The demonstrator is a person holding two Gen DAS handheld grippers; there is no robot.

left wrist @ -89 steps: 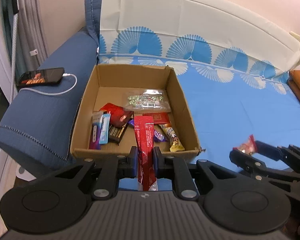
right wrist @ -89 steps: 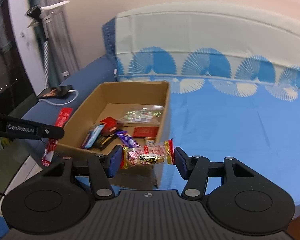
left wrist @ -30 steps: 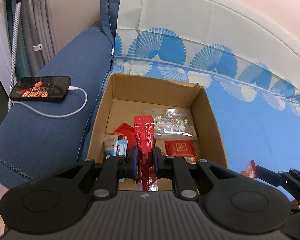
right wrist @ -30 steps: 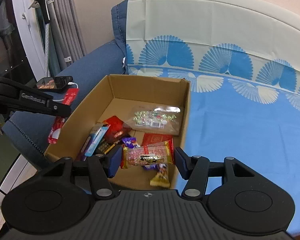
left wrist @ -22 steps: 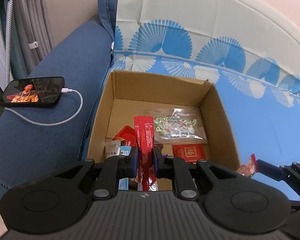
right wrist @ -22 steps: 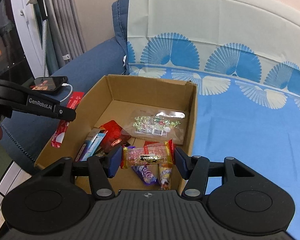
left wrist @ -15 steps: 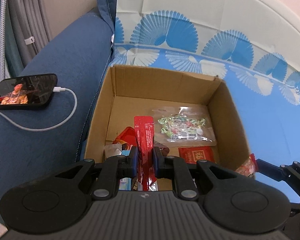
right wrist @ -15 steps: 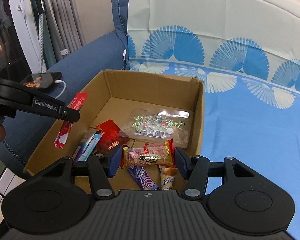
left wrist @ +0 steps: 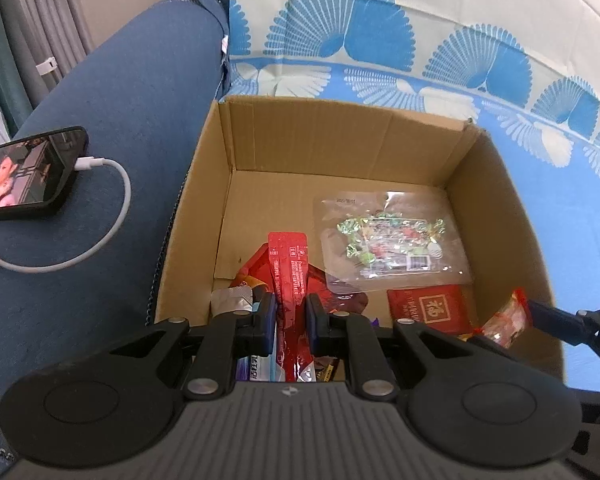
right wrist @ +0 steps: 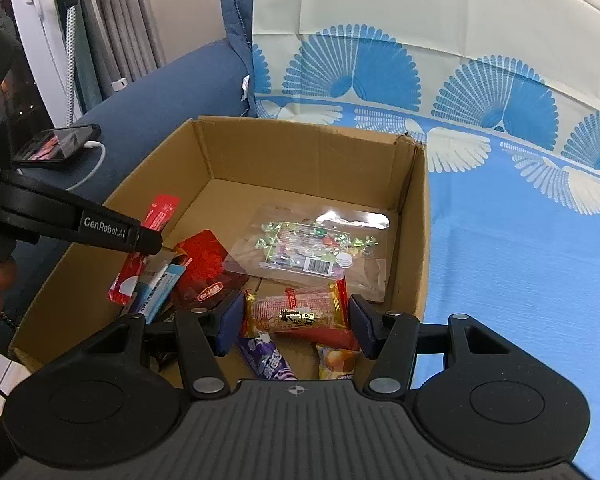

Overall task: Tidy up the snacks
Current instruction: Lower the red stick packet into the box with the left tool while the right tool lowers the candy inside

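A long red stick packet [left wrist: 290, 280] is pinched upright between the blue pads of the left claw [left wrist: 291, 320], whose jaws are nearly shut on it; it is seen at the lower centre of the left wrist frame, held over the near left part of the cardboard box [left wrist: 340, 140]. In the right wrist frame the same packet [right wrist: 156, 220] appears at centre left, gripped under the black finger [right wrist: 80, 224] of the left claw.

An orange and red snack packet [right wrist: 298, 314] is held crosswise in the right claw [right wrist: 298, 330], its ends touching the two pads, with the jaws about half open (only as wide as the packet's length). It is held above the near right part of the box [right wrist: 300, 152], at the lower centre of the frame.

Inside the box a clear bag of wrapped candies [right wrist: 308, 248] is seen lying flat toward the far right, a red pouch [right wrist: 204, 268] to its left, a purple bar [right wrist: 266, 358] and a yellow packet [right wrist: 334, 362] at the near edge.

The box is set on a blue patterned sofa cover [right wrist: 520, 240]. A phone [left wrist: 20, 176] with a white cable [left wrist: 108, 208] is seen on the sofa armrest [left wrist: 112, 92] at the left of the left wrist frame.
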